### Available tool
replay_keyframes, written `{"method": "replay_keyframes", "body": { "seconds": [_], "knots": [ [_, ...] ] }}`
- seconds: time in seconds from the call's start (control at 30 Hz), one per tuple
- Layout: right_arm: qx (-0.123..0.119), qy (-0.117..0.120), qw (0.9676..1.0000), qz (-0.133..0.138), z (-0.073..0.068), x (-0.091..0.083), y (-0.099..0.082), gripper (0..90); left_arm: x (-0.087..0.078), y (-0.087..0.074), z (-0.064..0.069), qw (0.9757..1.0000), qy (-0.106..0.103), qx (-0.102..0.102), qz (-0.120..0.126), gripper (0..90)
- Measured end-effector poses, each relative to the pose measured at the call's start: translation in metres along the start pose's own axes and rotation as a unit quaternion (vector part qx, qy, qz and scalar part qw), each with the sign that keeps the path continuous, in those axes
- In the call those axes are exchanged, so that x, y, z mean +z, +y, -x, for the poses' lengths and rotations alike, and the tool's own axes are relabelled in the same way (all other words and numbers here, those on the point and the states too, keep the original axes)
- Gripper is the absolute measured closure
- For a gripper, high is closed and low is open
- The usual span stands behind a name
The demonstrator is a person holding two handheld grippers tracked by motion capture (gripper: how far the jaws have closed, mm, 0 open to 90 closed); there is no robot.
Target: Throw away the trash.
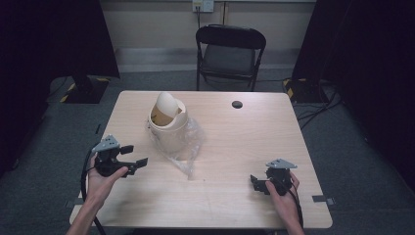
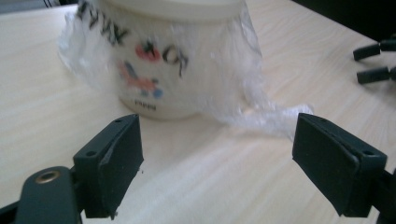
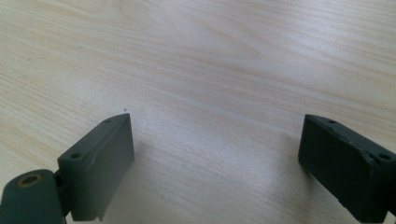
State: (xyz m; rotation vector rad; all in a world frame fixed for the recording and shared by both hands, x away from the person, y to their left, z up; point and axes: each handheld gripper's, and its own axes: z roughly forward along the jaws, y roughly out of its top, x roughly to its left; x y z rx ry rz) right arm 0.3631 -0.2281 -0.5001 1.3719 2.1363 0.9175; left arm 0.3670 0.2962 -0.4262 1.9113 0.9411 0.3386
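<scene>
A cream bin [image 1: 168, 128] with red, blue and black print sits in clear plastic wrap [image 1: 188, 147].

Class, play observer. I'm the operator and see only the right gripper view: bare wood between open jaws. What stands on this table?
Observer: A cream swing-lid bin stands left of the table's middle, with a clear plastic bag loose around it.
Operator: Where is the left gripper?
Observer: The left gripper is beside the bin, jaws open and pointing at it, not touching.
Operator: Any marking on the bin?
Observer: Dark lettering and a coloured picture on its side, too blurred to read.
</scene>
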Motion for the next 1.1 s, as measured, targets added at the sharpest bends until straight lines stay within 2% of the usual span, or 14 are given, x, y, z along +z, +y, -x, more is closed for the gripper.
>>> {"method": "replay_keyframes", "body": {
  "seconds": [0.1,0.17,0.27,0.5,0.57,0.6,0.67,0.77,0.9,1.1],
  "knots": [
    [0.000,0.000,1.0000,0.000,0.000,0.000,0.000,9.5,0.001,-0.013,0.002,0.9999,0.010,-0.010,-0.009,15.9],
    [0.000,0.000,1.0000,0.000,0.000,0.000,0.000,9.5,0.004,-0.021,0.003,0.9995,0.016,-0.016,-0.023,15.9],
    [0.000,0.000,1.0000,0.000,0.000,0.000,0.000,9.5,0.009,-0.033,0.002,0.9976,0.038,-0.010,-0.057,16.1],
    [0.000,0.000,1.0000,0.000,0.000,0.000,0.000,9.5,0.018,-0.055,0.003,0.9945,0.059,-0.014,-0.086,16.1],
    [0.000,0.000,1.0000,0.000,0.000,0.000,0.000,9.5,0.023,-0.059,0.005,0.9933,0.058,-0.007,-0.099,16.1],
    [0.000,0.000,1.0000,0.000,0.000,0.000,0.000,9.5,0.025,-0.061,0.005,0.9924,0.059,0.002,-0.108,16.1],
    [0.000,0.000,1.0000,0.000,0.000,0.000,0.000,9.5,0.029,-0.062,0.004,0.9903,0.069,0.013,-0.120,16.2],
    [0.000,0.000,1.0000,0.000,0.000,0.000,0.000,9.5,0.033,-0.066,0.002,0.9903,0.089,0.019,-0.105,15.4],
    [0.000,0.000,1.0000,0.000,0.000,0.000,0.000,9.5,0.034,-0.069,0.000,0.9911,0.091,0.025,-0.094,13.0],
    [0.000,0.000,1.0000,0.000,0.000,0.000,0.000,9.5,0.034,-0.068,0.000,0.9911,0.090,0.026,-0.095,12.1]
  ]
}}
